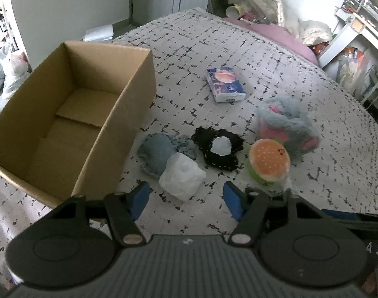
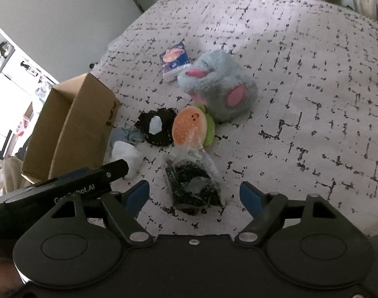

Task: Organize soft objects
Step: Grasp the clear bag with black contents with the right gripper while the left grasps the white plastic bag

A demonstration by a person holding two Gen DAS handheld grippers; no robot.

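Left tongs [image 1: 186,200] were released, empty, white soft bundle [image 1: 181,177] just ahead between the pads. Right tongs [image 2: 195,196] released too, bagged black item [image 2: 192,186] ahead; we'd likely staged both for the box [image 1: 65,124].

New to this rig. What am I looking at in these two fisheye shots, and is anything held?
No robot arm here: a person carries a hand-held gripper in each hand, with a fisheye camera on each looking along its two blue-padded fingers.

The left view shows the left hand-held gripper open above a crumpled white soft bundle, beside an open brown cardboard box.

The right view shows the right hand-held gripper open around a clear-wrapped black item; its pads do not touch it.

Also on the speckled bedspread: a burger plush, a fluffy blue-and-pink plush, a black crocheted piece, a blue tissue pack.

Nothing is held.
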